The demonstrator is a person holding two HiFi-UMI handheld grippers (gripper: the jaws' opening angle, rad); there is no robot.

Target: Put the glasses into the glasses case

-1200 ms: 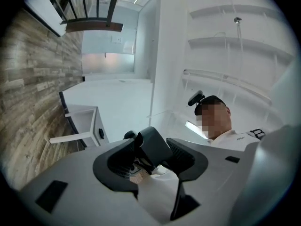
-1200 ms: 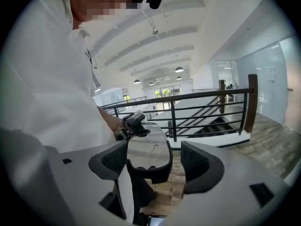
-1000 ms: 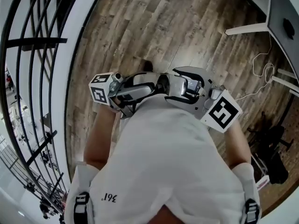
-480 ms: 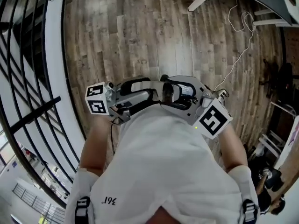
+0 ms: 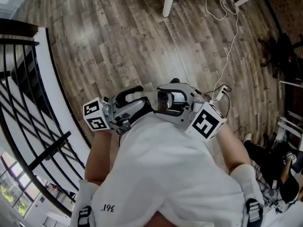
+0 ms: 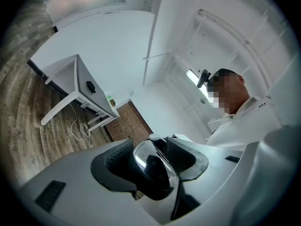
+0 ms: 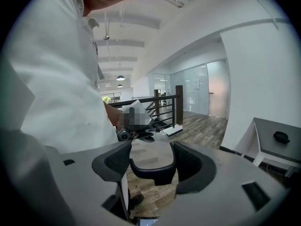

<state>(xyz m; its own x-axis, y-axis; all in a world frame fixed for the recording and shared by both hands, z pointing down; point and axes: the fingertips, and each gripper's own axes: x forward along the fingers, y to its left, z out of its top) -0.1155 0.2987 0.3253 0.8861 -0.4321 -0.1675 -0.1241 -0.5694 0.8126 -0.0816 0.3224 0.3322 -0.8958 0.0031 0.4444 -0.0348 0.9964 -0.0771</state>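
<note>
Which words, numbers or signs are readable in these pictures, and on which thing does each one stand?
"361°": on the white shirt, seen upside down.
Square markers on the left cube and the right cube: coded patterns, no letters.
Nothing else is readable in any view.

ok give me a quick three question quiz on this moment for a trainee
1. True or false: the black-framed glasses lie on the wooden plank floor.
2. The glasses sit between the jaws of: A neither gripper, B one gripper only, C both the left gripper and the right gripper?
3. What trails across the floor beyond the grippers?
Key: 1 false, held in the air. 2 C; the right gripper's jaws have just been closing, a lens between them. 3 a thin white cable.
</note>
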